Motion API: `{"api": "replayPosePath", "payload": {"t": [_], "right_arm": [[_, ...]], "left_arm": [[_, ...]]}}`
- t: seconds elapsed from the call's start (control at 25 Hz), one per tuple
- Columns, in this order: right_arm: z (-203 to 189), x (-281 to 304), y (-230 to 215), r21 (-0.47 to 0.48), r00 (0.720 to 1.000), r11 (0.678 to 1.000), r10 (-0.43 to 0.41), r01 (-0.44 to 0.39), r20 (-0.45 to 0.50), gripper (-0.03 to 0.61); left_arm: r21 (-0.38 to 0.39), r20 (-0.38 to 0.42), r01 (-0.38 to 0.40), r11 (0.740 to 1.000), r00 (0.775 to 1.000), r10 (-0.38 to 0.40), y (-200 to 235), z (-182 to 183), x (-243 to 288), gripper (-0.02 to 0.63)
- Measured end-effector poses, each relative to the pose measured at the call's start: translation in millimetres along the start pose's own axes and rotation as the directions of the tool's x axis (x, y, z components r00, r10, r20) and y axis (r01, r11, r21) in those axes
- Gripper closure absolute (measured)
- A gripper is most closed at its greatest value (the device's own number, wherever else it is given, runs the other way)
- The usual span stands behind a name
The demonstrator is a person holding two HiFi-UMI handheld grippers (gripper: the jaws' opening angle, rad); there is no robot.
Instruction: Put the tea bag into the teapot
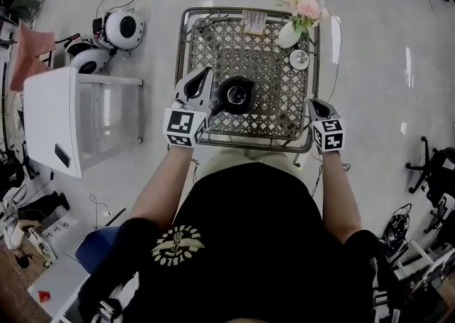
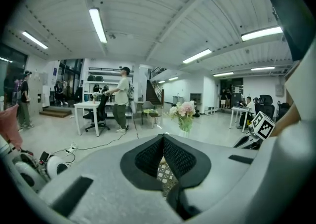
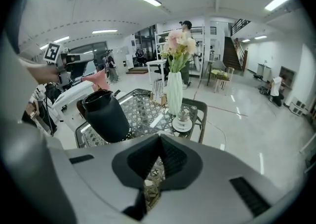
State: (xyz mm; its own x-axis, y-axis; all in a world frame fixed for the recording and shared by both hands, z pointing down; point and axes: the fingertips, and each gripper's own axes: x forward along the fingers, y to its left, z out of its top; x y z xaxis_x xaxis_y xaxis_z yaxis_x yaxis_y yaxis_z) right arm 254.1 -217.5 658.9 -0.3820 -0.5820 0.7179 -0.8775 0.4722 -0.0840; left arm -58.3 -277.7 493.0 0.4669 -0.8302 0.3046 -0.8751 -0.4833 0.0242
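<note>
A black teapot (image 1: 236, 95) stands near the middle of a metal lattice table (image 1: 274, 65); in the right gripper view the teapot (image 3: 106, 114) is at the left with its top open. My left gripper (image 1: 205, 72) lies just left of the teapot, shut and holding nothing; in its own view the gripper (image 2: 162, 138) shows its pads together. My right gripper (image 1: 313, 104) is at the table's front right corner, apart from the teapot, also shut and empty (image 3: 159, 138). A small stand with pale packets (image 1: 254, 23), perhaps tea bags, is at the table's far edge.
A white vase of pink flowers (image 1: 298, 16) and a small saucer (image 1: 299, 59) are at the table's back right. A white cabinet (image 1: 71, 119) stands left of the table, with round white devices (image 1: 121, 30) and cables on the floor. People stand far off in the room.
</note>
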Motion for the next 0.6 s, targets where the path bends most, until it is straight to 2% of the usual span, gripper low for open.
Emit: {"api": "replayPosePath", "payload": {"t": [0.24,0.6], "right_arm": [[30.1,-30.5,7.9,-0.012,0.995,0.999,-0.035,0.036,0.09,0.571],[74.1,-68.3,16.3,0.014,0.974,0.996,-0.094,0.093,0.208,0.571]], "left_arm": [[-0.017,0.018,-0.005,1.0,1.0,0.006,14.0,9.7,-17.0,0.617],[-0.026,0.04,0.012,1.0,0.999,-0.011,21.2,11.4,-39.9,0.617]]}}
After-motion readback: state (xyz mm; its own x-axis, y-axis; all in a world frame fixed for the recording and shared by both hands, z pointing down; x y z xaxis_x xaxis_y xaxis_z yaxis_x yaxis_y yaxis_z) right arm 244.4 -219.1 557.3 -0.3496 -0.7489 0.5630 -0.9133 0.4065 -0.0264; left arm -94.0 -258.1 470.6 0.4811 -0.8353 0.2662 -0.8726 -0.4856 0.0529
